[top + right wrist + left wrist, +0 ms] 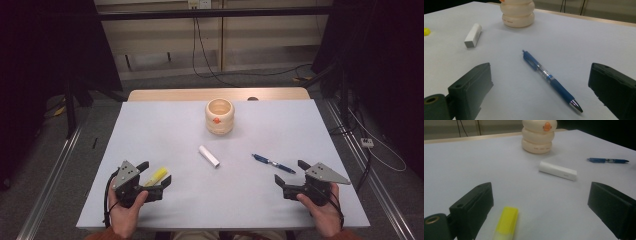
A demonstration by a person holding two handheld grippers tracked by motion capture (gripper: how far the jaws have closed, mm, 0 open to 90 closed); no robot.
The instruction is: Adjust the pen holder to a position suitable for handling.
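Both tools wide open, nothing picked up yet

My left gripper [156,178] stands with its jaws spread wide and empty around the yellow highlighter [156,175], which lies flat on the table [165,135] between them, closer to one jaw and not yet pinched. My right gripper [291,173] is just as wide and empty, its jaws set around the near end of the blue pen [273,163], which lies flat and points away toward the middle of the table. Farther out, the white eraser [209,156] lies alone at the centre, and beyond it the cream cup [219,116] stands upright near the far edge. As I judge it, everything remains to do: no grip closed, nothing lifted, nothing in the cup.
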